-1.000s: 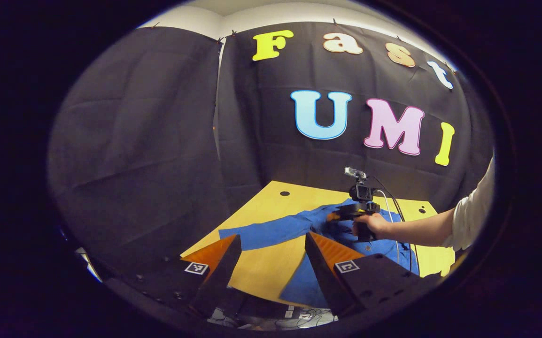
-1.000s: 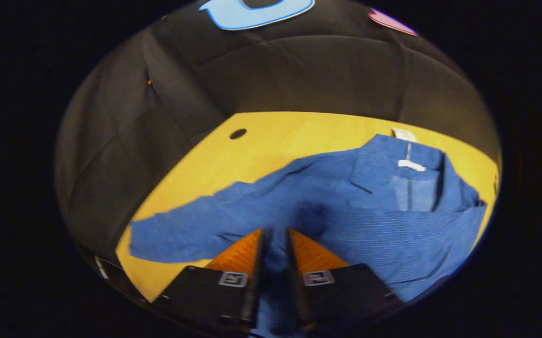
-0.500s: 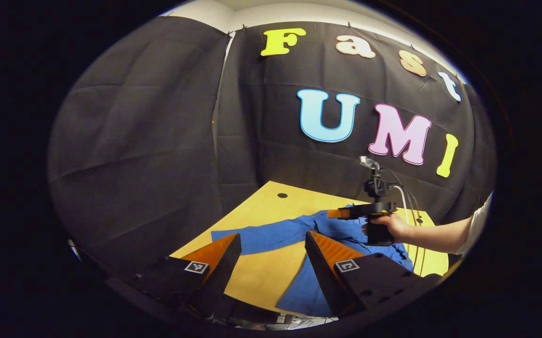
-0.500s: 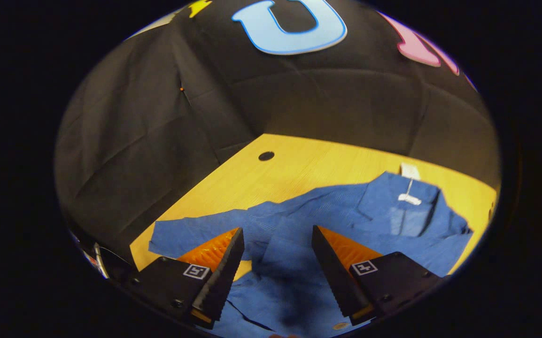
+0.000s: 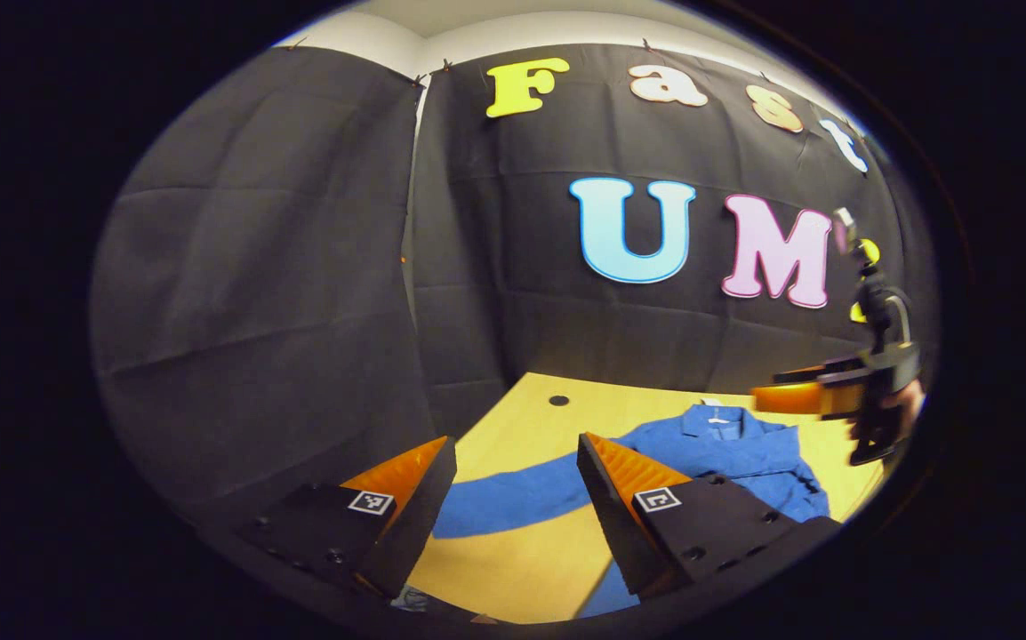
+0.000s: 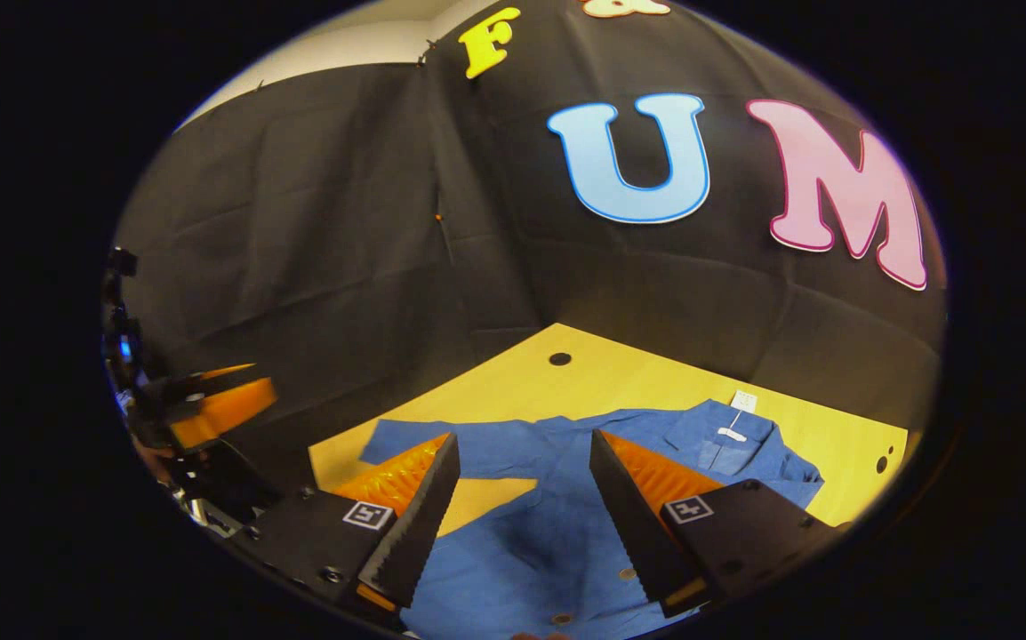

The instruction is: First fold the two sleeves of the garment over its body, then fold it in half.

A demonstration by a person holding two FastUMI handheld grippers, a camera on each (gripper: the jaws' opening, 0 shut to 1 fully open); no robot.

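The blue shirt [image 6: 557, 533] lies flat on the yellow desk [image 6: 513, 391], collar [image 6: 726, 436] toward the far wall, with a white tag at the neck and buttons down the front near the camera. One long sleeve [image 6: 442, 437] stretches out to the side across the bare desk, also seen in the left gripper view [image 5: 513, 498]. The other side of the shirt looks bunched near the collar, so I judge that sleeve may already be laid over the body, though I cannot tell for sure.

The cloth looks thin and soft. It should be light, limp and quick to wrinkle, sagging from wherever it is pinched and dragging the rest along if lifted too far. The sensible hold for the outstretched sleeve is its cuff end, pinching just the top layer and carrying it low across the chest.

The right claw [image 6: 522, 507] hangs above the shirt's front, its fingers spread wide with nothing between them, tilted down toward the cloth. The left claw [image 5: 508, 498] hovers over the desk's near edge, fingers likewise wide apart and empty, pointing toward the spread sleeve. In the left gripper view the right claw [image 5: 789, 397] shows off to the side, raised well above the desk, with a hand [image 5: 909, 404] gripping its handle.
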